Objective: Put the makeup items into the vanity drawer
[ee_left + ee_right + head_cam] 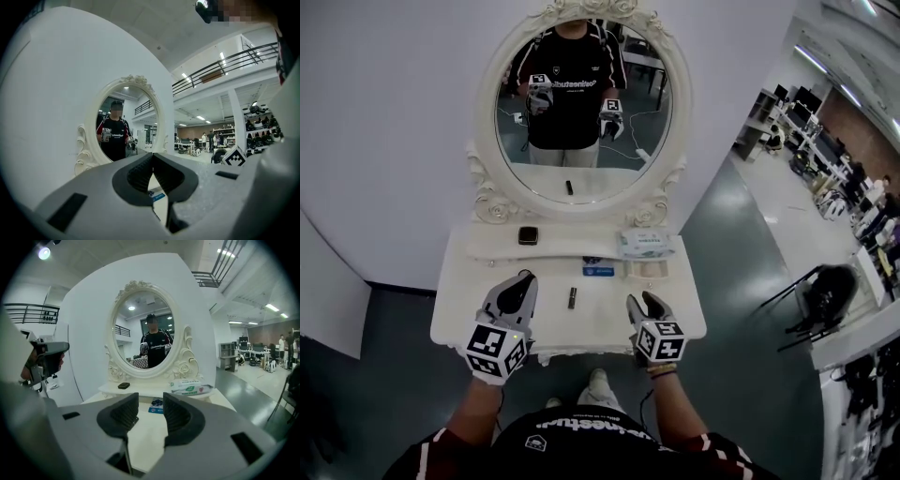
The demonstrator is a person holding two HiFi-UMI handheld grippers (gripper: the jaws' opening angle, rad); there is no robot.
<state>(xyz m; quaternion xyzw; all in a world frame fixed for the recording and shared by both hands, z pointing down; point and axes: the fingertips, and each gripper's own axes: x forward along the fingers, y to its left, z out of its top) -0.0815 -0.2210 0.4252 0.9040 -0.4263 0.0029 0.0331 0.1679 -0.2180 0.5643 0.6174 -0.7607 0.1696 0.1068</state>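
white vanity top (591,323) (oval mirror (581,103) behind) stands on grey floor (741,244).

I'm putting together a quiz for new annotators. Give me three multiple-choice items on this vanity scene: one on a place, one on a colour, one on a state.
1. Where is the small dark square compact?
A. On the raised white shelf below the ornate oval mirror, left of the white-and-green wipes pack
B. On the floor
C. Inside an open drawer

2. What colour is the small flat box on the white vanity tabletop?
A. Yellow
B. Blue
C. Pink

3. How do the jaws of the left gripper stand?
A. Wide apart
B. Clamped on the wipes pack
C. Tips together, nothing between them

Key:
1 A: the head view shows the compact on the shelf.
2 B: the box is blue in the head and right gripper views.
3 C: the left gripper view shows the tips meeting.
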